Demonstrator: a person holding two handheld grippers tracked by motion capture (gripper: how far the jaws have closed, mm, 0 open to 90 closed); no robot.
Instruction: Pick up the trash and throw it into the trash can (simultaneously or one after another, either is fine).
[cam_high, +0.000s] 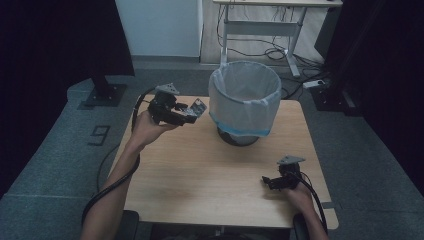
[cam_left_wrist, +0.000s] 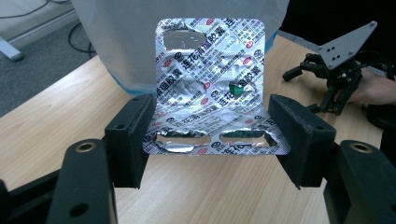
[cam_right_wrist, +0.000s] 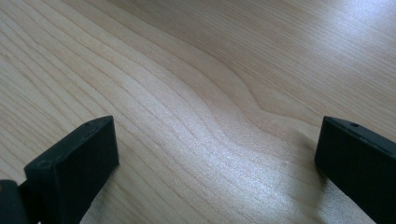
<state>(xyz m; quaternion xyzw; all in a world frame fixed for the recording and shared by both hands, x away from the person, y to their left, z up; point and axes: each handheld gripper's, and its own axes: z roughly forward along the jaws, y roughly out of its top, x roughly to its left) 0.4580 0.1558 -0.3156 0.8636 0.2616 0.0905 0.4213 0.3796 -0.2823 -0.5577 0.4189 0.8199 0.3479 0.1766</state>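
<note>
We had the blister pack (cam_left_wrist: 212, 88) clamped by its edges in the left gripper (cam_high: 192, 112), lifted above the surface (cam_high: 200, 170) just left of the lined bin (cam_high: 245, 100), our next move likely carrying it rightward over the rim to release, while the right gripper (cam_right_wrist: 217, 163) rested wide open at the near right.

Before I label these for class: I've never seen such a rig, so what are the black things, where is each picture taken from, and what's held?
A person sits at a wooden table with a handheld two-jaw gripper in each hand. One camera looks down from above; one rides on each gripper, looking along its black jaws. The left gripper is shut on a foil pill pack, held up beside the lined bin. The right gripper rests low over bare wood, jaws open and empty.
</note>
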